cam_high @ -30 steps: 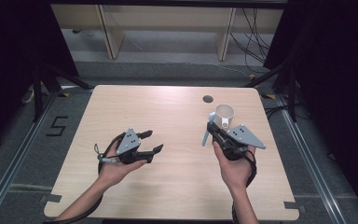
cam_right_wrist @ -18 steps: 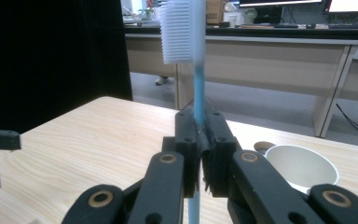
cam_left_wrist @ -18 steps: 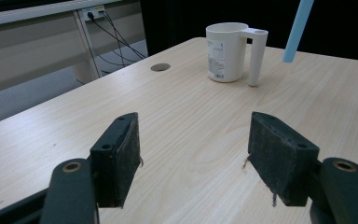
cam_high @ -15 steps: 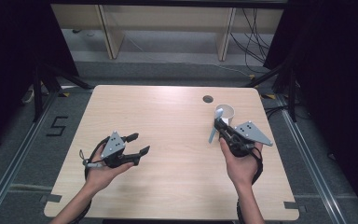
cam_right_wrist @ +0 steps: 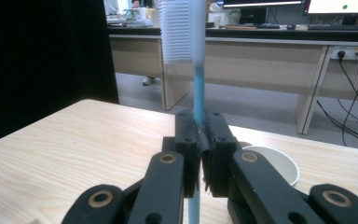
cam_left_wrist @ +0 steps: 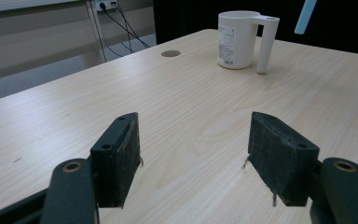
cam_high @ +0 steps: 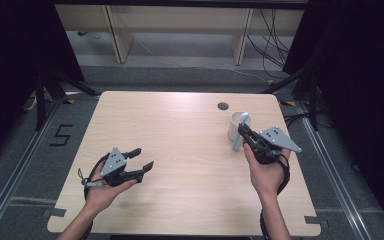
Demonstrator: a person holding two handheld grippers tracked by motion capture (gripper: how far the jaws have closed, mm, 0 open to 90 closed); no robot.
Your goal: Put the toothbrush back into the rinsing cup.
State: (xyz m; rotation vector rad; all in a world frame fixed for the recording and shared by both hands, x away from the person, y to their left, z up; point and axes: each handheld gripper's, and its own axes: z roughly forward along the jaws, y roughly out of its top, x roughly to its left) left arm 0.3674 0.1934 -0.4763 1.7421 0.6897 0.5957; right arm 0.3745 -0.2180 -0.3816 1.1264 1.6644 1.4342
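The right gripper (cam_right_wrist: 199, 154) pinches a blue plastic toothbrush (cam_right_wrist: 196, 84) upright, bristles uppermost. Just beyond it stands a white ceramic mug (cam_high: 239, 125) on the light wooden counter (cam_high: 180, 130). The left gripper (cam_high: 142, 159), jaws spread and empty, hovers well apart.

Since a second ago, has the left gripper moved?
Yes. The left gripper has slid away from the round hole, toward the table's near-left corner.
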